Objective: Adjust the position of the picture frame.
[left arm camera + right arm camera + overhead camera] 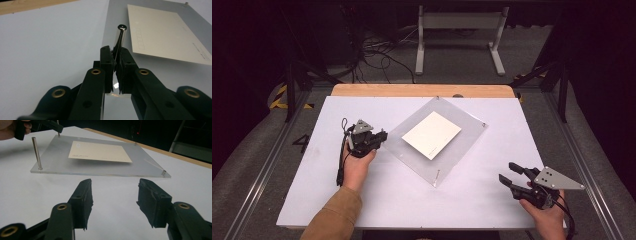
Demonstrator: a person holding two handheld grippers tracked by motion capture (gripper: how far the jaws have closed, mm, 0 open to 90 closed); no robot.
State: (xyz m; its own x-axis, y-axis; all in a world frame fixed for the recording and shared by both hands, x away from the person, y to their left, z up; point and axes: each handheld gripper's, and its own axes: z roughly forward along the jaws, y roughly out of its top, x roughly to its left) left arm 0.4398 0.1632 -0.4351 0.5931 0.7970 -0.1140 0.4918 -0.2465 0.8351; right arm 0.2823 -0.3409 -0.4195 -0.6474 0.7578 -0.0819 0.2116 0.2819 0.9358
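My left claw (381,136) is clamped on a thin metal pin (119,41) that stands at the left corner of the clear acrylic plate (462,145). In the left gripper view the two black jaws press together on the lower part of the pin, and its round dark head rises above them. The plate lies turned like a diamond near the middle of the white tabletop (337,200), a little toward the far edge. A cream card (431,135) rests on the plate's centre, with faint printed boxes along one edge.

My right claw (510,176) hovers above the tabletop near the near right corner, well apart from the plate, its jaws standing apart with nothing between them. In the right gripper view the plate's near edge (100,173) lies just beyond those jaws. A second upright pin (36,152) stands in the corner of the plate at the left of that view, and a short metal stud (164,172) sits in the corner at the right. My left hand (356,167) comes in from the near edge, sleeve in tan
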